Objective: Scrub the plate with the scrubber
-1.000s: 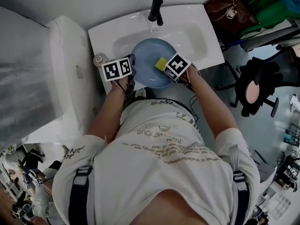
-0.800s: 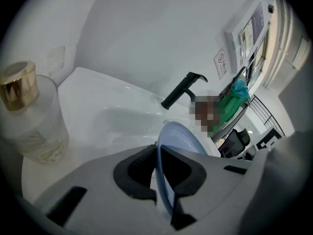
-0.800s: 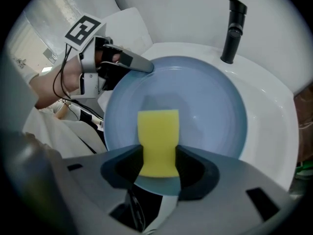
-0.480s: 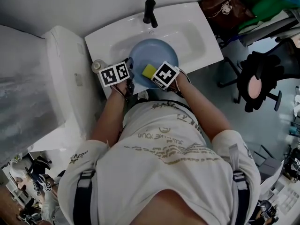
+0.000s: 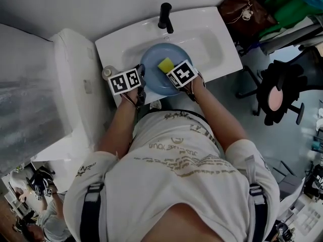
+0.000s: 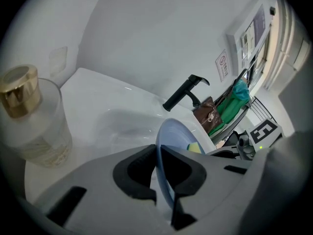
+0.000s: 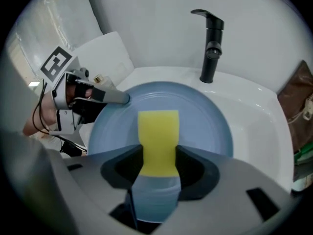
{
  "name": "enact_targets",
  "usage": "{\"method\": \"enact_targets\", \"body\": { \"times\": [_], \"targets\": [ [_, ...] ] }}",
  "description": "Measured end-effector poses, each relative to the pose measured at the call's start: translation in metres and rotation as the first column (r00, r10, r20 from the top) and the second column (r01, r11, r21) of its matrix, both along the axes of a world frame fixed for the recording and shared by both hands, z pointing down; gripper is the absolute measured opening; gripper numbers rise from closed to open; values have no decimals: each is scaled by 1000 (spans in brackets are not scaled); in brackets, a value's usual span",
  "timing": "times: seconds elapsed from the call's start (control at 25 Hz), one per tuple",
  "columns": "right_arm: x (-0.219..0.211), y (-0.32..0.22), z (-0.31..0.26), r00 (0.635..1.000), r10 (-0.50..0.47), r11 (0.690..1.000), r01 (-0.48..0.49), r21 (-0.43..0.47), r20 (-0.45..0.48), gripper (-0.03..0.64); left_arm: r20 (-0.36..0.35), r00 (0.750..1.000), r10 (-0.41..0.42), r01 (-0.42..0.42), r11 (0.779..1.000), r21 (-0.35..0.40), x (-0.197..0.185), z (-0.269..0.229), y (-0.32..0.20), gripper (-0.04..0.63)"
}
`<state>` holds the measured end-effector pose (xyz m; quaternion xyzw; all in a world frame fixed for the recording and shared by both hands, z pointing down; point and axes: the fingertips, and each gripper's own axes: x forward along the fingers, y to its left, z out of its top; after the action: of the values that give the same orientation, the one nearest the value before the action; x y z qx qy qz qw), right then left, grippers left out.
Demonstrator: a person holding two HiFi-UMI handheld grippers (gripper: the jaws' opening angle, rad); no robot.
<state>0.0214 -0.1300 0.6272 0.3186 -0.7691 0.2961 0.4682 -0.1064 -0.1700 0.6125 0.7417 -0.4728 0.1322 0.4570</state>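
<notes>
Over the sink (image 5: 214,39): scrubbing under way.
Left claw (image 6: 157,180) pinches the blue plate (image 7: 205,126) rim; right claw (image 7: 157,160) squeezes the yellow scrubber (image 7: 157,126) against its face. Next, likely, sweeping strokes across.

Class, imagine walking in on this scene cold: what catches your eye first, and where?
A blue plate sits in the white sink below the black faucet. The right gripper clamps a bright yellow scrubber over its face, while the left gripper pinches its rim.
</notes>
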Motion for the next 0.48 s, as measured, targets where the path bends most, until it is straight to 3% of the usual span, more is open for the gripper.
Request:
{"method": "enact_targets", "body": {
  "times": [0.24, 0.48],
  "targets": [
    [26, 2, -9, 999, 43, 997, -41, 67, -16, 210, -16, 1000, -15, 14, 999, -46, 1, 10, 0, 38],
    [30, 2, -48, 988, 83, 974, -109, 199, 133, 210, -53, 995, -88, 81, 990, -117, 3, 22, -8, 38]
  ]
}}
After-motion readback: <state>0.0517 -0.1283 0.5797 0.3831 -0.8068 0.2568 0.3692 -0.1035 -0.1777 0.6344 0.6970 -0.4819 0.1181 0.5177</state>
